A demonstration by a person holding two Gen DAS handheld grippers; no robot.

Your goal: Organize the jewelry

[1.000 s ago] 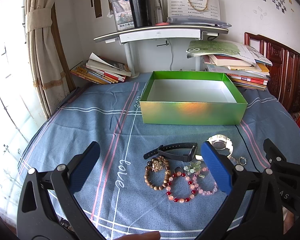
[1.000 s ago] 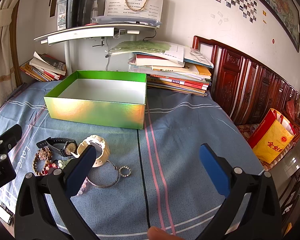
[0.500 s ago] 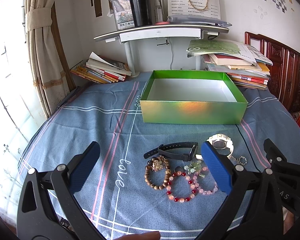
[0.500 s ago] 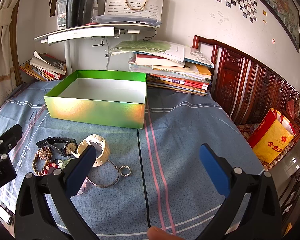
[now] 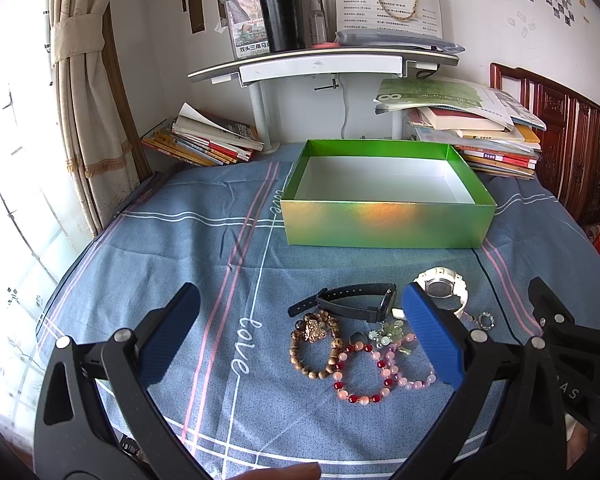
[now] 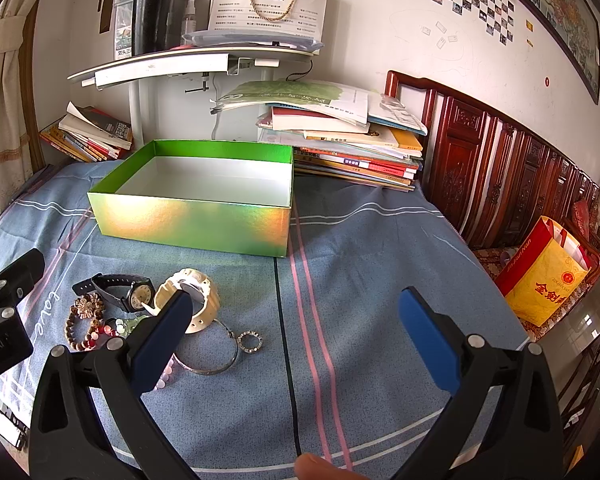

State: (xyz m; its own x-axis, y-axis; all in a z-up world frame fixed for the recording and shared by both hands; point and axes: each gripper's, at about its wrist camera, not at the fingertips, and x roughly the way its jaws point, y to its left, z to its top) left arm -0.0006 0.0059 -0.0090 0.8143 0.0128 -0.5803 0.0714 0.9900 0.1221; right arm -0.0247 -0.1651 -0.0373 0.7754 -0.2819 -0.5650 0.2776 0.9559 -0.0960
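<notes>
An open green box (image 5: 384,224) (image 6: 196,220) with a white inside stands on the blue cloth. In front of it lies a heap of jewelry: a black watch (image 5: 352,304) (image 6: 120,290), a white watch (image 5: 444,286) (image 6: 194,294), a brown bead bracelet (image 5: 314,350), a red-and-pink bead bracelet (image 5: 360,376), a silver bangle (image 6: 214,354) and a small ring (image 6: 251,341). My left gripper (image 5: 300,336) hangs open above the cloth, its right finger over the heap's right side. My right gripper (image 6: 296,340) is open, to the right of the heap, holding nothing.
Stacks of books (image 6: 340,148) lie behind the box and at the back left (image 5: 204,140). A small white shelf table (image 5: 324,64) carries a black flask. A carved wooden bed frame (image 6: 500,184) and a yellow bag (image 6: 544,276) are on the right.
</notes>
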